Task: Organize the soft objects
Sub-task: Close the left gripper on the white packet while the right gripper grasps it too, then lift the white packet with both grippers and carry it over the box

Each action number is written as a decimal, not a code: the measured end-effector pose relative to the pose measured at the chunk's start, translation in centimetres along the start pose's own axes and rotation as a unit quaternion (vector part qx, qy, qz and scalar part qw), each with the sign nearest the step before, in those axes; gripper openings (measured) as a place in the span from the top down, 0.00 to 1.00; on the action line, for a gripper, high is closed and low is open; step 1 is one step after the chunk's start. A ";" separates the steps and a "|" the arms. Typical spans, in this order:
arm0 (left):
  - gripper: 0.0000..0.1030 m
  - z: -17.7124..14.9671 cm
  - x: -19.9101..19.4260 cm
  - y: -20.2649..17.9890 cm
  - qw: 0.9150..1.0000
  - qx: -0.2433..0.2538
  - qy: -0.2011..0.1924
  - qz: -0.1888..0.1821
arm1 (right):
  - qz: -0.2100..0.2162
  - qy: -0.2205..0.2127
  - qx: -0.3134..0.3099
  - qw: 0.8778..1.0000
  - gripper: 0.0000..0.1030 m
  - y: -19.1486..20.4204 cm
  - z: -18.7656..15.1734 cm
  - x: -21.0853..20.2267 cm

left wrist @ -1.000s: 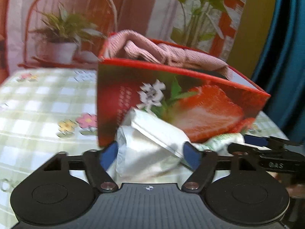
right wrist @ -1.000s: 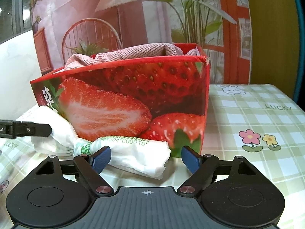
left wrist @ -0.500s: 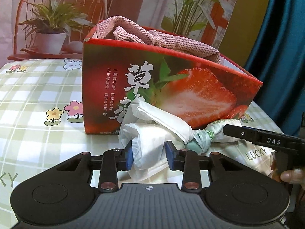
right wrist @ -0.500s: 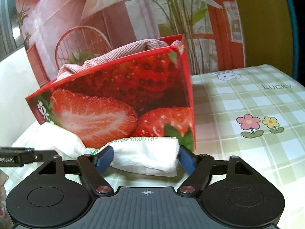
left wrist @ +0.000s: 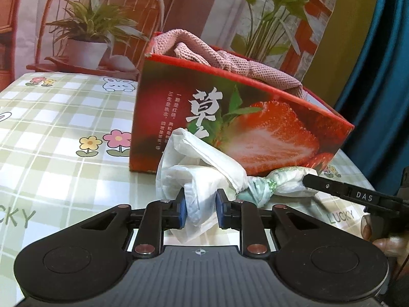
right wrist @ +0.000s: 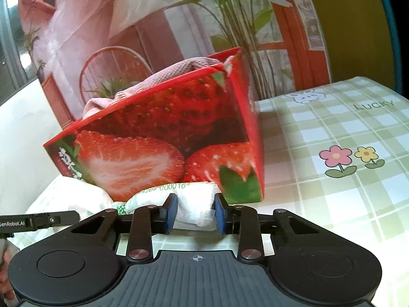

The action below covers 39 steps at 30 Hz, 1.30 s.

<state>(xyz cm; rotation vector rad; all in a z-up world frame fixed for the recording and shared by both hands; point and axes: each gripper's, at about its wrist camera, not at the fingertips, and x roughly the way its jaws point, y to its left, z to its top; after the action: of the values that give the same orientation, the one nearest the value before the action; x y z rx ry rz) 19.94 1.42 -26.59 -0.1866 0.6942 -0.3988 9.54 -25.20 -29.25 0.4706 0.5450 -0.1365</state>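
Note:
A white plastic bag (left wrist: 204,179), twisted in the middle with green print, lies in front of a red strawberry box (left wrist: 230,128). My left gripper (left wrist: 199,208) is shut on one end of the bag. My right gripper (right wrist: 195,213) is shut on the other end of the bag (right wrist: 196,204); its finger also shows at the right of the left wrist view (left wrist: 340,188). A pink knitted cloth (left wrist: 217,56) fills the box and hangs over its rim; it also shows in the right wrist view (right wrist: 163,76), above the box (right wrist: 163,140).
The table has a green checked cloth (left wrist: 51,133) with flower and rabbit prints. A printed backdrop with a chair and plants (left wrist: 102,12) stands behind. A blue curtain (left wrist: 383,76) hangs at the right. The left gripper's finger (right wrist: 38,221) shows at the left of the right wrist view.
Both grippers closed on the ends of the white bag. The right wrist view tilted and came closer to the box.

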 end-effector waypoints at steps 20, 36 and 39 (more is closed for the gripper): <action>0.80 0.8 -5.2 -2.0 0.998 0.022 -0.055 -0.007 | 0.008 -0.045 -0.023 0.999 0.80 2.9 1.1 -5.4; 0.80 2.2 -9.3 -3.7 0.993 0.041 -0.111 -0.022 | 0.016 -0.100 -0.039 0.994 0.81 5.1 2.9 -10.4; 0.80 3.0 -9.4 -3.8 0.991 0.046 -0.121 -0.027 | 0.015 -0.110 -0.044 0.993 0.81 5.4 3.4 -10.8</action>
<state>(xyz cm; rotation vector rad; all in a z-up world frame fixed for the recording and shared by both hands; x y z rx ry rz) 14.21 1.97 -17.70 -0.1635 0.4319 -0.4497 3.28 -22.00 -18.85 0.3720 0.3271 -0.1328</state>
